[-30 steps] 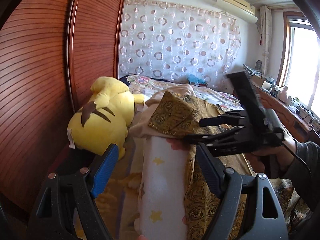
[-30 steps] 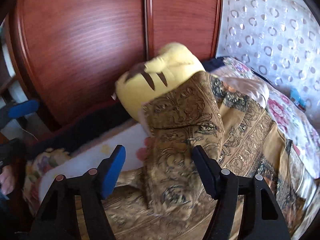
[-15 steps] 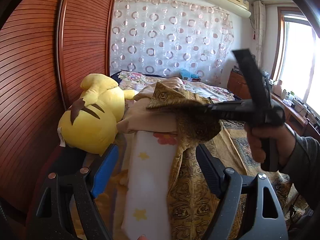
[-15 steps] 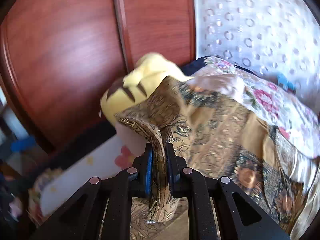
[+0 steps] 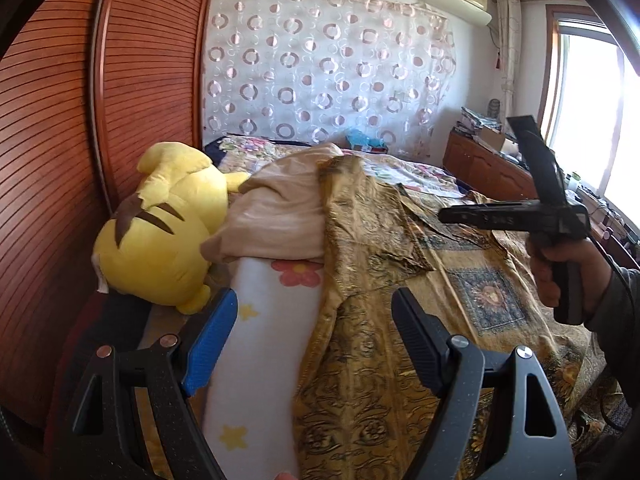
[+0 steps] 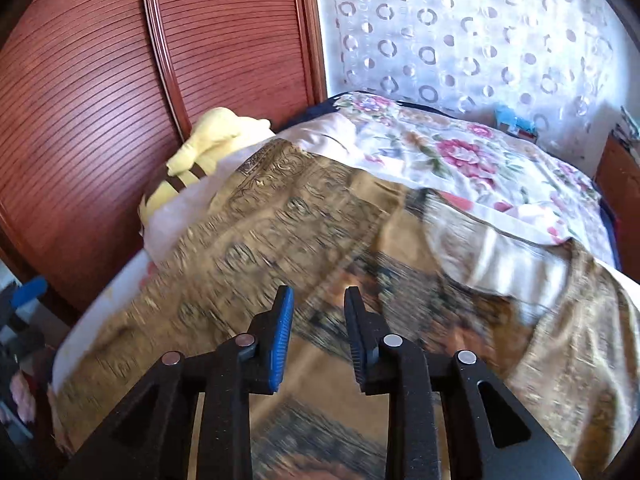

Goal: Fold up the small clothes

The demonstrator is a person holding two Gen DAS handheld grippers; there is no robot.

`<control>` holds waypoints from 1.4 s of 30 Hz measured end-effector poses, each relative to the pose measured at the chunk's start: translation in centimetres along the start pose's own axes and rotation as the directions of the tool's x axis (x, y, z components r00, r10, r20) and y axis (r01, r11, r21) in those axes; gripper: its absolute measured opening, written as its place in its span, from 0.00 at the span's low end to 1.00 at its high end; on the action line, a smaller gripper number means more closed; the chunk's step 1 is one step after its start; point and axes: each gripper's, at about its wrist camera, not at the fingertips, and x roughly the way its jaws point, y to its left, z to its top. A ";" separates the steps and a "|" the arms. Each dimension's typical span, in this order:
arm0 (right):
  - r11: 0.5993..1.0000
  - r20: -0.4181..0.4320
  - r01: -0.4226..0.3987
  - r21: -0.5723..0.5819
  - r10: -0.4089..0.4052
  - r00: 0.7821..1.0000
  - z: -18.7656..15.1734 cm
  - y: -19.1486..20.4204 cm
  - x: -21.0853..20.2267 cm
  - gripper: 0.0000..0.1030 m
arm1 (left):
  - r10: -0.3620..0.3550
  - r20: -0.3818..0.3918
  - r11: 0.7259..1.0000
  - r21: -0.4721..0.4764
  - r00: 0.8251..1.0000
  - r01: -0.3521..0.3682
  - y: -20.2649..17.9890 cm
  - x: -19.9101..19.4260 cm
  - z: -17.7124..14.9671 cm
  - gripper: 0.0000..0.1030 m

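A gold and brown patterned garment [image 5: 372, 280] lies spread over the bed, its left part draped across a white pillow with stars and flowers [image 5: 260, 344]; it fills the blurred right wrist view [image 6: 304, 232]. My left gripper [image 5: 314, 344] is open and empty, low over the pillow and the garment's edge. My right gripper [image 6: 318, 320] is partly open with nothing between its fingers, above the garment; in the left wrist view it [image 5: 444, 214] is raised at the right, held by a hand.
A yellow plush toy [image 5: 160, 232] lies at the left against the wooden wardrobe doors [image 5: 60, 140]. A beige cloth [image 5: 276, 216] lies over the pillow. A floral quilt [image 6: 460, 148] covers the far bed. A wooden cabinet [image 5: 492, 168] stands by the window.
My right gripper, shut on a fold of the garment half a second ago, has let go, opened partly and pulled back right. The garment has dropped flat on the bed.
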 end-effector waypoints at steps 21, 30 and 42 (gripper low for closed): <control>0.975 -0.107 0.221 0.005 -0.220 0.970 -3.0 -6.3 -7.0 0.39 | -0.020 -0.121 0.990 0.134 0.992 0.036 -2.1 10.8 9.1 0.78; 0.980 -0.109 0.198 0.032 -0.193 0.975 -2.8 -6.4 -7.1 0.44 | -0.028 -0.194 0.996 0.082 0.981 0.044 -0.8 16.8 11.9 0.76; 0.979 -0.101 0.199 0.043 -0.194 0.976 -3.6 -7.7 -7.1 0.48 | -0.125 -0.266 0.991 0.017 0.956 0.134 0.3 22.0 14.1 0.37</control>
